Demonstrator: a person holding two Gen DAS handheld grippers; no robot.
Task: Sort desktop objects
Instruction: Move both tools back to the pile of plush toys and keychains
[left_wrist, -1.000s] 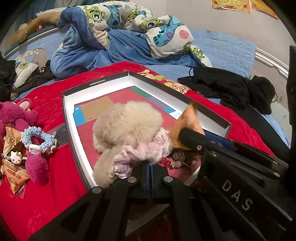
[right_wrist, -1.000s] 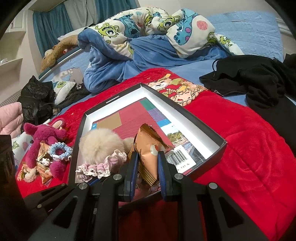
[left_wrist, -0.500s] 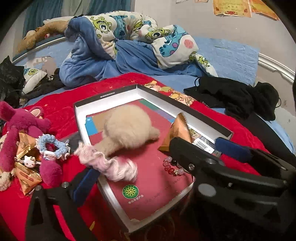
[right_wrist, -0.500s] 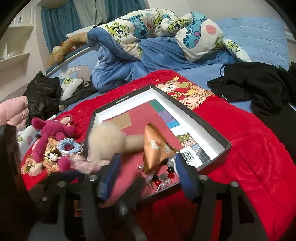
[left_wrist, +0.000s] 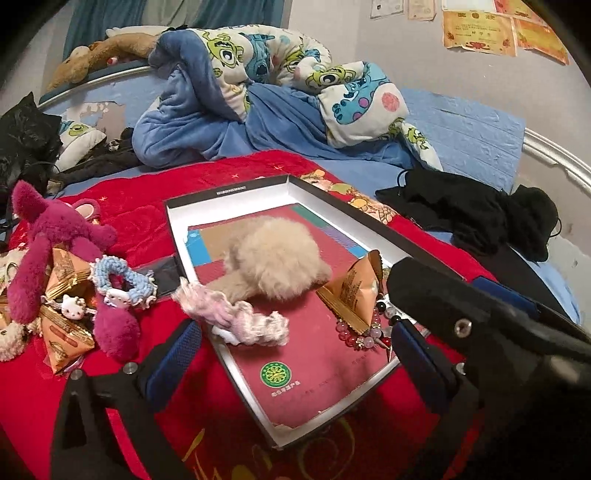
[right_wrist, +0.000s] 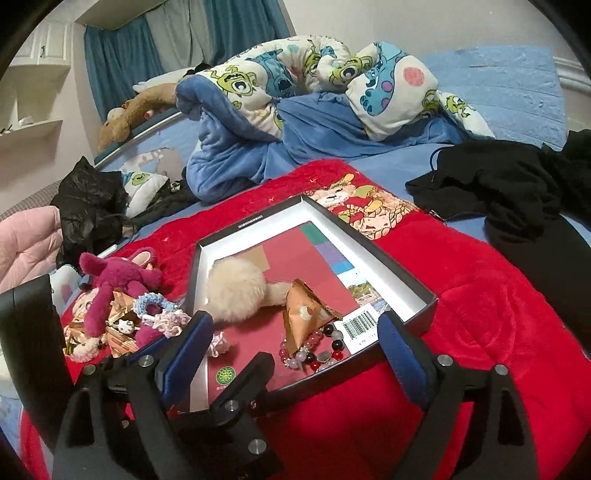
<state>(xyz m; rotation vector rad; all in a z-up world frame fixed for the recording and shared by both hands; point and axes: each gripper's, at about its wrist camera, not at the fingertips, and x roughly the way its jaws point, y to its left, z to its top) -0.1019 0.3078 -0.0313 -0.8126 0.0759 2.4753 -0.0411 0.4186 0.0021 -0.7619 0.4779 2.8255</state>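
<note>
Your left gripper (left_wrist: 295, 343) jaws wide apart, empty; right gripper (right_wrist: 291, 343) jaws just opening, empty. Pink ruffled fabric scrunchie (left_wrist: 236, 317) draped over left rim of shallow black cardboard box (left_wrist: 229, 190), frame centre. Soft, light, floppy: pinch bunched middle.
</note>
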